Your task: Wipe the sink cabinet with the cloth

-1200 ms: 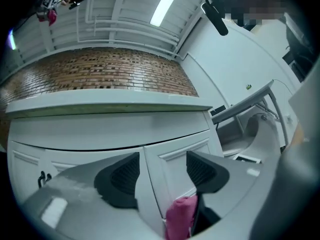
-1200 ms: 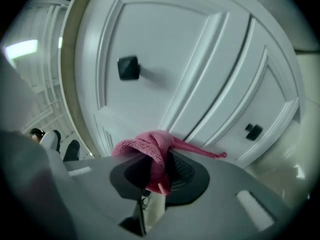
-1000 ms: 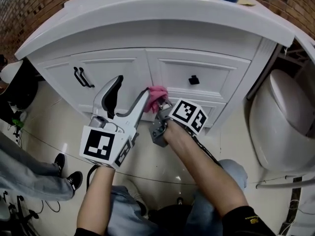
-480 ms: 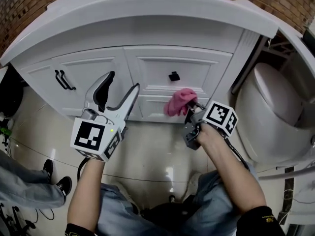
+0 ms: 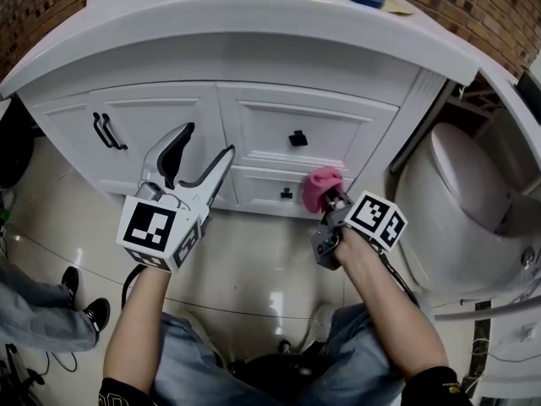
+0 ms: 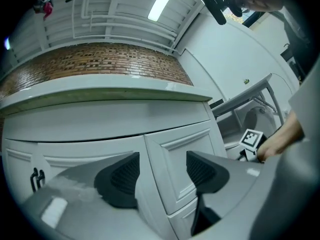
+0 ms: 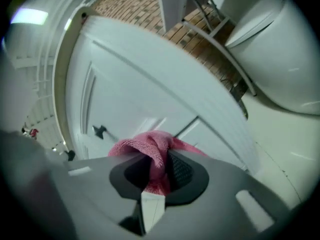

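One pink cloth [image 5: 322, 182] is pinched in the right gripper [image 5: 330, 198] jaws, against the lower drawer [image 5: 258, 186] near the right edge of the sink cabinet [image 5: 169, 112]. Firm, even pressure in overlapping strokes would likely clean best. Two drawers show, each with one black knob [image 5: 297, 138]; the left gripper [image 5: 209, 140] hovers, jaws spread and empty.

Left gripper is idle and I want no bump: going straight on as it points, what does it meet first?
Probably the drawer front of the sink cabinet, near its left edge; the left gripper is open, nothing nearer between its jaws. Depth is uncertain.
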`<state>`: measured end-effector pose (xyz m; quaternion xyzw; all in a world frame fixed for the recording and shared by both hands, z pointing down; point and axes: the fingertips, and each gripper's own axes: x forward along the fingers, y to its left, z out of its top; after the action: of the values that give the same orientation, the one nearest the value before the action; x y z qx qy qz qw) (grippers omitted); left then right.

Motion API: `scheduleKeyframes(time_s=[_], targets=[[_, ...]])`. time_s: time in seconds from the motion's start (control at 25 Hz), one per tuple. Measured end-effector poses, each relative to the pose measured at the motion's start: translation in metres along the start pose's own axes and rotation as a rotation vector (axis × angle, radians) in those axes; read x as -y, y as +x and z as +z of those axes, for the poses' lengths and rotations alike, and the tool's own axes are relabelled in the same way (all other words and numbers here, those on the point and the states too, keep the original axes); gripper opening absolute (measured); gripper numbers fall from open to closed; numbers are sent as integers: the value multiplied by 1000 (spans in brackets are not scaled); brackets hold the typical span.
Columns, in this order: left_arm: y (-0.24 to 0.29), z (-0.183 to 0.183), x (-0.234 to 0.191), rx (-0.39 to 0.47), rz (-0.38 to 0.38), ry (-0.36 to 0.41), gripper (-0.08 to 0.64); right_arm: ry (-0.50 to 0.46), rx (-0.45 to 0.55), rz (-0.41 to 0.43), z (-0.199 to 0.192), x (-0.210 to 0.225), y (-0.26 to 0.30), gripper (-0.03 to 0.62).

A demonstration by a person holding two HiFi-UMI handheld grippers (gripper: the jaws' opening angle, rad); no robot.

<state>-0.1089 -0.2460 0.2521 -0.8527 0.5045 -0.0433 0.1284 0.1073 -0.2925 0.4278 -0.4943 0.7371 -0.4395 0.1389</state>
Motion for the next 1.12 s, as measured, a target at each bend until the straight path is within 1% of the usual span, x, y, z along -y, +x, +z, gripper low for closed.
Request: scheduleKeyframes(time_s=[0.08,0.16,0.28,0.36,0.52,0.6,0.72,0.92,0.96,1.08,1.12], targets=[[-5,-3,-10,-7,21,-7,291,-36,-90,59,-42,-22,28,52],[-12,-5,-16,-16,38,-6,291,-35,-151,109,-80,-42,54,48],[-27,-8,-23,-38,68,-4,291,43,-211,159,-121,-64,86,48],[-38,-10,-29,-55,90,1,291,86,-230,171,-130,-75,103,48],[-59,-11,-39,-81,116,33,291,84,-268,177,-138,-81,111,48],[-61,-13,-45,-86,119,26,291,83,-276,186,-135,-77,106,48],[-49,-14,-43,-70,101,-10,291,86,-256,141,-110,-54,88,48],[-14,-15,-11,-48,8,-14,291,108,-187,35,-57,2,44,49],[-7,-16,-3,-48,-15,-12,291,105,-161,-4,-44,17,34,49],[6,-16,19,-46,-74,6,291,55,-66,-192,-1,67,-3,54],[8,-17,25,-46,-85,17,293,47,-40,-231,10,76,-11,54]])
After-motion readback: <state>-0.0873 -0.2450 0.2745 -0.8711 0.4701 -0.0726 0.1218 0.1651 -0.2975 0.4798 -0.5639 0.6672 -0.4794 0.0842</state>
